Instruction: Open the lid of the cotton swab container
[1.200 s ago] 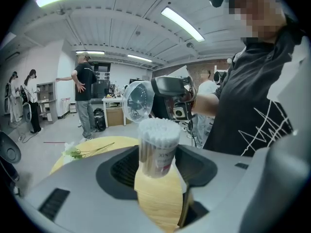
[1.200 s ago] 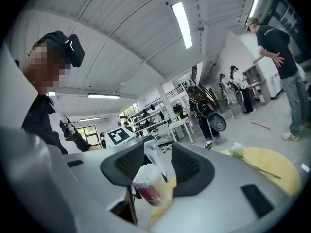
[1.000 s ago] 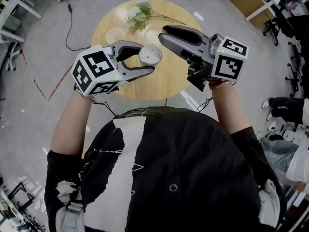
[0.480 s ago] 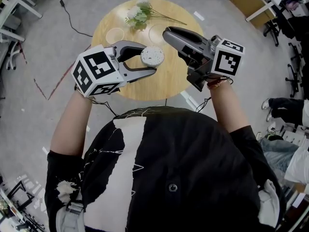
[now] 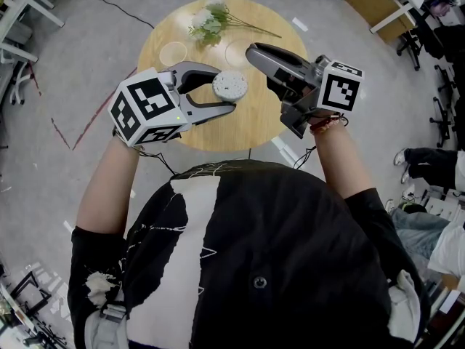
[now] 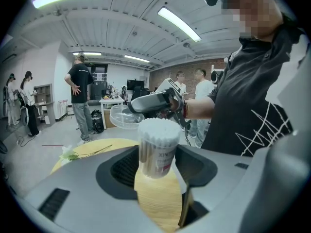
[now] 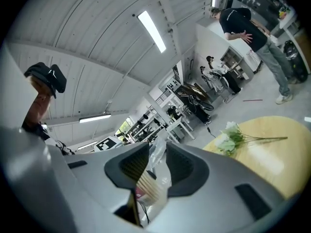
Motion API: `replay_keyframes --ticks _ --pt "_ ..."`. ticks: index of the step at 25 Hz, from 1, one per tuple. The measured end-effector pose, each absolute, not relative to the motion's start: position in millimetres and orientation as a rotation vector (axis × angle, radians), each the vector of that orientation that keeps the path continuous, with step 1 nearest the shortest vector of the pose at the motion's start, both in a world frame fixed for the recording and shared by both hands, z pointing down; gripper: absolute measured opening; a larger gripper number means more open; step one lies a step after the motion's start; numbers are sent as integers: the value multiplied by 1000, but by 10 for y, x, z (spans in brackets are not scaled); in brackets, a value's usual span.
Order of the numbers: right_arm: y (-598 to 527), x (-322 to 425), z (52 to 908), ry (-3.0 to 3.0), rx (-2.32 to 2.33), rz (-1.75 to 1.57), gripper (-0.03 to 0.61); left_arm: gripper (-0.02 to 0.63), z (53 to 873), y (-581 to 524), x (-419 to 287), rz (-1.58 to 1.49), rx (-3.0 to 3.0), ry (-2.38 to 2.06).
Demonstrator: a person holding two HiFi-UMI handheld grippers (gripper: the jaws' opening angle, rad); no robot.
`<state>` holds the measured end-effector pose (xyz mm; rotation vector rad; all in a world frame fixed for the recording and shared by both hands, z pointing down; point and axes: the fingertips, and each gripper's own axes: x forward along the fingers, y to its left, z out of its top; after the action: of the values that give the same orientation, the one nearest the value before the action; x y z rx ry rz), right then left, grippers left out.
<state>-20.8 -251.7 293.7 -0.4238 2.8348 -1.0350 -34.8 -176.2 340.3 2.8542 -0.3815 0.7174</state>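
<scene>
Cotton swab container [image 5: 229, 86] is up off the surface, clamped by its sides in the left hand-held gripper [image 5: 224, 88]. It stands upright between the two pads. The top is open, so you can see the packed white swab tips, and there's a printed label on the side.

The clear lid [image 6: 124, 117] is off. The right hand-held gripper [image 5: 253, 51] has it pinched by the edge, with the jaws closed narrow on the thin plastic. The lid hangs near the container on the side away from the person and isn't touching it.

Both hand-held grippers hover over a round wooden surface [image 5: 254, 118]. A bunch of white flowers [image 5: 207, 22] lies on the far side of it, with the long stems pointing off to the right. A pale round disc [image 5: 174, 52] sits close by, a bit nearer the person; can't tell what it is.

Around the surface there's grey floor [image 5: 43, 195] with thin red line marks [image 5: 94, 118] on the left. The person holding everything wears a black top with white print [image 5: 254, 253].

The left gripper view also shows a few people standing about in the background. One of them wears a black shirt [image 6: 80, 81] and has hands on hips.
</scene>
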Motion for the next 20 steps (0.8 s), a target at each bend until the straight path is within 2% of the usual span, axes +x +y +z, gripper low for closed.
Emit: replay_keyframes --ticks 20 --pt "-2441 -189 2850 2825 -427 -1019 120 247 3522 -1716 -348 723 2793 -405"
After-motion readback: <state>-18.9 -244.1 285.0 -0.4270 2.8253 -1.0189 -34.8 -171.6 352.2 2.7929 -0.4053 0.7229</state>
